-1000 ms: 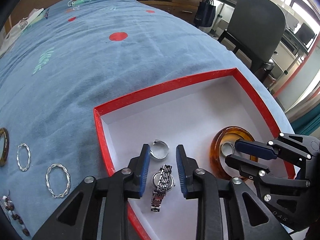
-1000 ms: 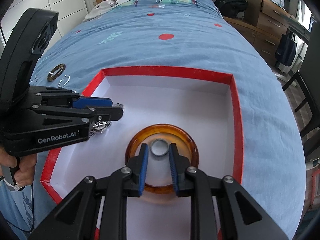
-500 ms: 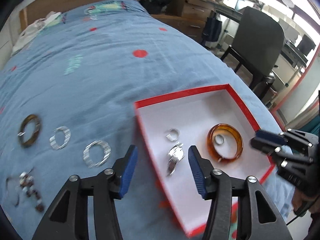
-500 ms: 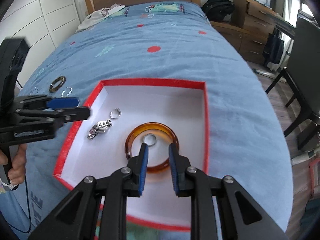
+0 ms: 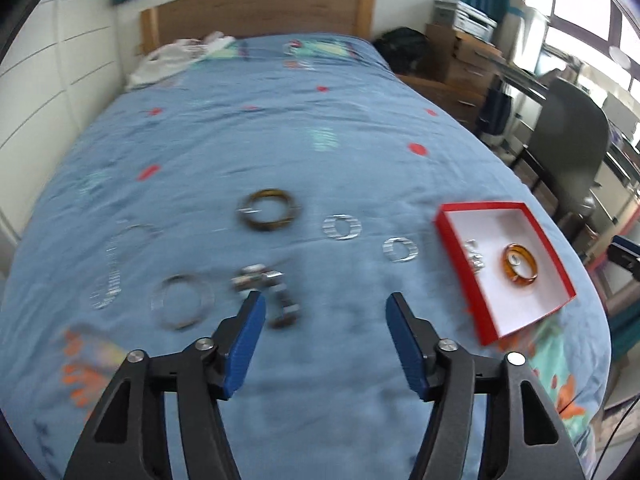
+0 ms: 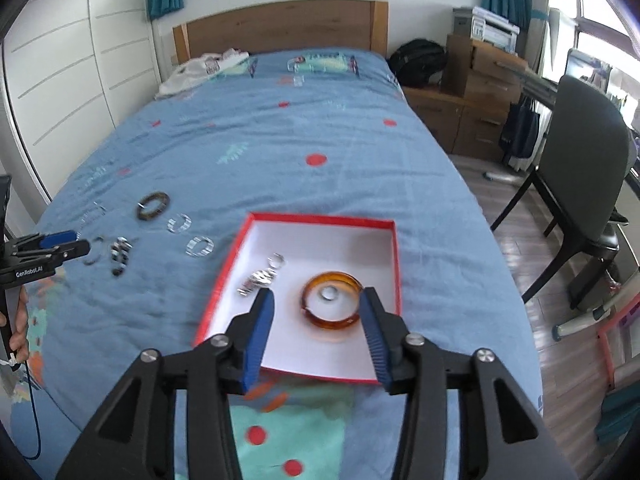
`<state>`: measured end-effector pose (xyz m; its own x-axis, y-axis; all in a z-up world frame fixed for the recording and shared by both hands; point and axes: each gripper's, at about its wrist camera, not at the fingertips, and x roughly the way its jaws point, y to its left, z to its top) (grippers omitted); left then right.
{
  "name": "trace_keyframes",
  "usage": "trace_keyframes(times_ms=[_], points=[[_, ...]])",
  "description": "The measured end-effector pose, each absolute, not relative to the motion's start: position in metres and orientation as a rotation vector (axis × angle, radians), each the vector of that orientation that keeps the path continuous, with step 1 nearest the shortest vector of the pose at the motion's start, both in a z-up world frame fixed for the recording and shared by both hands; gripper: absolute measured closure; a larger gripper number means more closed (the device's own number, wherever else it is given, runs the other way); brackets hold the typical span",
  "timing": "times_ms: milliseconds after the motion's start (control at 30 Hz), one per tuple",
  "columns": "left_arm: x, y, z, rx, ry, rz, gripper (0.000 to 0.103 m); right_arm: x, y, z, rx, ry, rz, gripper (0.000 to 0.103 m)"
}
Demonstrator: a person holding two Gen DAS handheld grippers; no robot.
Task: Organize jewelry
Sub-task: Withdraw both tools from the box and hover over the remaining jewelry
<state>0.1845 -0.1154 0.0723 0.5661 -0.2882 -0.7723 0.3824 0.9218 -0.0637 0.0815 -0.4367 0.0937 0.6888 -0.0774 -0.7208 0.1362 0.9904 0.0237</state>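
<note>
A red box (image 6: 320,219) with a white floor lies on the blue bedspread. In it are an amber bangle (image 6: 332,306) with a small silver ring (image 6: 329,293) inside it, a silver watch (image 6: 258,278) and an open ring (image 6: 278,260). My right gripper (image 6: 317,300) hovers above the bangle, jaws opening, nothing between them. My left gripper (image 5: 325,308) hangs over the loose jewelry to the left of the box (image 5: 444,222), jaws opening and empty. Below it lie a beaded bracelet (image 5: 276,300), a silver bangle (image 5: 182,300), a dark bangle (image 5: 270,210) and two twisted silver hoops (image 5: 342,226).
A person's hand (image 6: 18,320) holds the left gripper (image 6: 60,245) at the bed's left side. A white garment (image 6: 200,68) lies by the wooden headboard. Right of the bed stand a dark chair (image 6: 580,168), wooden drawers (image 6: 480,80) and a black backpack (image 6: 418,60).
Both grippers rose and drew back from the box. The left one swung left over the loose jewelry and opened wider. The right one went from shut to open; the ring lies inside the bangle.
</note>
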Motion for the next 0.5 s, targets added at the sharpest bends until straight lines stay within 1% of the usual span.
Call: trace_keyframes(times_ms=[67,133,300,500], points=[[0.178,-0.087,0.081,0.112,0.872,-0.359,0.033,0.075,-0.423,0.103,0.079,0.778,-0.115,0.057],[0.171,-0.061,0.088,0.111,0.858,-0.318,0.025,0.068,-0.410,0.111,0.081,0.760,-0.110,0.056],[0.152,-0.004,0.103,0.090,0.820,-0.253,0.018,0.055,-0.381,0.121,0.078,0.736,-0.091,0.055],[0.131,0.054,0.105,0.058,0.799,-0.186,0.016,0.049,-0.350,0.126,0.072,0.722,-0.069,0.055]])
